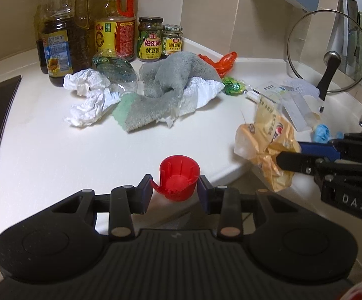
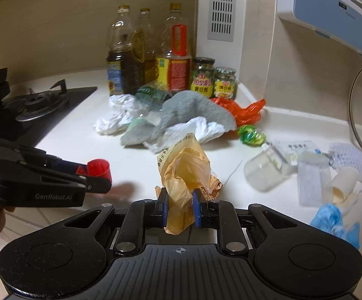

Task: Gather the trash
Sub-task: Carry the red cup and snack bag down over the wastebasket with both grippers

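1. Counter (image 1: 55,150): white, with a black stove (image 2: 38,110) at its left end.
2. Bottles (image 1: 63,32): 3 tall ones at the back wall, with 2 jars (image 1: 150,38) beside them.
3. Glass lid (image 1: 328,50): propped upright at the right, by the wall.
4. Grey cloth (image 1: 165,80): heaped mid-counter over white paper (image 1: 90,100); a clear bottle (image 1: 115,70) lies on its side against the heap.
5. My left gripper (image 1: 174,191): I see its blue pads closed on a red cap (image 1: 179,177), open end facing the camera, held above the counter's front edge.
6. My right gripper (image 2: 178,206): clamped on a crumpled yellow bag (image 2: 186,167), which stands up from the pads and hangs below them, clear of the counter.
7. Clear packaging (image 2: 313,175): scattered at the right with a tipped clear cup (image 2: 266,172).
8. Orange wrapper (image 1: 221,62): behind the cloth.
9. Blue glove (image 2: 336,222): near the front right edge.
10. Green wrapper (image 1: 233,86): just right of the paper.
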`<state>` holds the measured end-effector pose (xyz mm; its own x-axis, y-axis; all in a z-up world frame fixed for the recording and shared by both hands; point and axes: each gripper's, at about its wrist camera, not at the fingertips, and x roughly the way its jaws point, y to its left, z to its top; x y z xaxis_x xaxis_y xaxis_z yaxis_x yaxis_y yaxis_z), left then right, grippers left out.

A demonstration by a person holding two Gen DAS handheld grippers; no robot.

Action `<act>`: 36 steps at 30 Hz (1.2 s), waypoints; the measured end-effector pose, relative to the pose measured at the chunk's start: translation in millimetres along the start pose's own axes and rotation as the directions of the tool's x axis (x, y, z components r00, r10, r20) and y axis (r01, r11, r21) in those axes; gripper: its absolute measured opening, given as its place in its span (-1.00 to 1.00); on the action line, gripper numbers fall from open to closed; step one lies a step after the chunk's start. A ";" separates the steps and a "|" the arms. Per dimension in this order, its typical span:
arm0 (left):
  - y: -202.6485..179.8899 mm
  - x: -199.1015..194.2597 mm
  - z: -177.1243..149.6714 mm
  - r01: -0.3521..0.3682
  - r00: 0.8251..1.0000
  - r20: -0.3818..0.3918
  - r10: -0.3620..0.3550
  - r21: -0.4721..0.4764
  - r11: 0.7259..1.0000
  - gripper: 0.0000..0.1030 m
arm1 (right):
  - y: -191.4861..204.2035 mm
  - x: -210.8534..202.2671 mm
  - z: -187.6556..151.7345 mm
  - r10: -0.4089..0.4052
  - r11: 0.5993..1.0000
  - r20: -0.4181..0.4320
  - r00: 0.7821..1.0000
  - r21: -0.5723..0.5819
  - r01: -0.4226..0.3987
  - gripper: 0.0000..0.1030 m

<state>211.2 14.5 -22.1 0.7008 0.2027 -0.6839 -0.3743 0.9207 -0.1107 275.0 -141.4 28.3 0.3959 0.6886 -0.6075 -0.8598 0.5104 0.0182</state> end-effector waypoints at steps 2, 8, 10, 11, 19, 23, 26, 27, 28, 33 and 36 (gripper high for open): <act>-0.3 -4.3 -4.6 0.007 1.000 -0.009 -0.007 -0.003 1.000 -0.33 | 4.5 -4.6 -6.1 0.008 1.000 -0.012 1.000 0.005 -0.008 -0.61; -2.2 -14.4 -18.4 0.032 0.999 -0.042 -0.032 -0.004 0.999 -0.33 | 11.1 -11.4 -23.3 0.031 0.999 -0.059 0.998 0.020 -0.030 -0.61; -2.2 -17.0 -23.2 0.039 0.998 -0.052 -0.040 -0.008 0.999 -0.33 | 13.0 -12.6 -29.2 0.039 0.999 -0.078 0.996 0.025 -0.037 -0.61; -1.9 -18.2 -26.3 0.042 0.997 -0.058 -0.043 -0.014 0.999 -0.33 | 14.2 -12.6 -32.4 0.044 0.999 -0.089 0.995 0.028 -0.042 -0.61; 1.5 -18.3 -49.3 0.043 0.992 -0.117 -0.048 -0.048 0.998 -0.33 | 17.2 -1.6 -52.9 0.087 0.995 -0.187 0.978 0.069 -0.076 -0.61; 4.1 -15.0 -59.1 0.037 0.988 -0.145 -0.047 -0.071 0.997 -0.33 | 21.4 3.7 -60.1 0.091 0.995 -0.220 0.971 0.055 -0.081 -0.61; 7.5 -11.6 -64.4 0.030 0.985 -0.165 -0.045 -0.093 0.995 -0.33 | 25.2 8.3 -65.5 0.098 0.995 -0.245 0.964 0.046 -0.090 -0.61; 8.5 -10.4 -66.0 0.027 0.984 -0.171 -0.044 -0.098 0.995 -0.33 | 26.4 9.9 -67.1 0.101 0.995 -0.253 0.962 0.044 -0.093 -0.61; 9.7 -9.1 -67.8 0.026 0.983 -0.177 -0.044 -0.103 0.994 -0.33 | 27.2 11.7 -68.3 0.103 0.995 -0.260 0.960 0.043 -0.095 -0.61; 14.1 -1.2 -77.1 0.014 0.978 -0.206 -0.038 -0.118 0.993 -0.33 | 32.3 23.4 -76.0 0.115 0.993 -0.302 0.946 0.033 -0.111 -0.61; 15.8 3.1 -81.5 0.010 0.975 -0.220 -0.037 -0.123 0.992 -0.33 | 36.2 31.5 -79.9 0.119 0.993 -0.328 0.937 0.020 -0.119 -0.61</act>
<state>158.0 2.5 -84.7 0.5634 0.0898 -0.8213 -0.4389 0.8747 -0.2055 230.6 -142.4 -53.6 0.1633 0.5371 -0.8275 -0.8940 0.4353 0.1062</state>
